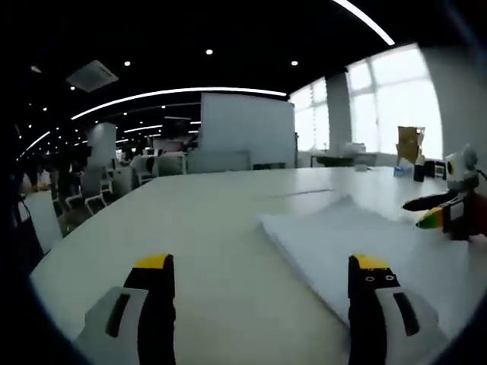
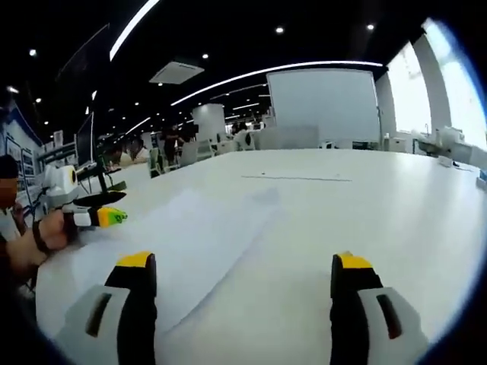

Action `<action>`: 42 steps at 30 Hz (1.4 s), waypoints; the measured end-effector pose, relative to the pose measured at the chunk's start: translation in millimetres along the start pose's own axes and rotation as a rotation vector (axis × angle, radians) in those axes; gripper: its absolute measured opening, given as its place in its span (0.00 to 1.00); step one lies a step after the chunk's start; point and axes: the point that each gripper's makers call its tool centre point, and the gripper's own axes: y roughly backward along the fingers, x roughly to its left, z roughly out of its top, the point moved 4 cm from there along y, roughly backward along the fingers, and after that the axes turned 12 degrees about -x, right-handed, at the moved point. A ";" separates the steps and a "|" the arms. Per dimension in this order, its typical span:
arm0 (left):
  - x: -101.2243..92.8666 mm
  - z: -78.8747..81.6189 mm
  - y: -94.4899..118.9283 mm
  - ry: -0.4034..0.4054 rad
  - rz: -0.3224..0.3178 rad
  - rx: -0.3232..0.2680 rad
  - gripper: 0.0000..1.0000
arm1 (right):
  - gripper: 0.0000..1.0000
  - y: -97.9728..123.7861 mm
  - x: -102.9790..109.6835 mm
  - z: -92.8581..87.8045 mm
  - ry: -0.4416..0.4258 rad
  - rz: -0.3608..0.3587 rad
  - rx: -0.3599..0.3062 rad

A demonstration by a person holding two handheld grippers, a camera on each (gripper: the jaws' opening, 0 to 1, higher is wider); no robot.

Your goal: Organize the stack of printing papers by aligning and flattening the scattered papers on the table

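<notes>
Paper stack (image 1: pixel 365 247) lies flat on white tabletop (image 1: pixel 198 228), long axis running away from left hand-held gripper (image 1: pixel 262 277); no readable writing. Left and right hand-held gripper (image 2: pixel 242 277) both released, jaws wide, grasping nothing.

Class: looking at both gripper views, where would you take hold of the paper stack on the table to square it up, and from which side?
Grip the paper stack at its near edge, coming in low along the table. It lies flat, so only its thin edges offer purchase. The left gripper and right gripper are both open on either side, probably suited to pressing inward.

Papers (image 2: pixel 179 243) (white) flat on table (image 2: pixel 365 205).
</notes>
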 end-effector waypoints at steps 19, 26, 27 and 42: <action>2.3 4.6 57.2 -0.004 -0.085 0.073 0.97 | 0.90 77.4 3.6 -0.4 0.003 -0.002 0.038; 5.8 10.8 77.3 -0.029 -0.098 0.111 0.97 | 0.90 103.5 -0.4 14.8 -0.017 -0.003 0.022; 6.4 12.3 80.1 -0.025 -0.098 0.114 0.97 | 0.90 107.0 -0.5 17.8 -0.013 -0.003 0.022; 11.5 40.0 113.4 -0.011 -0.133 0.171 0.97 | 0.90 149.3 -0.9 44.6 -0.029 0.020 0.028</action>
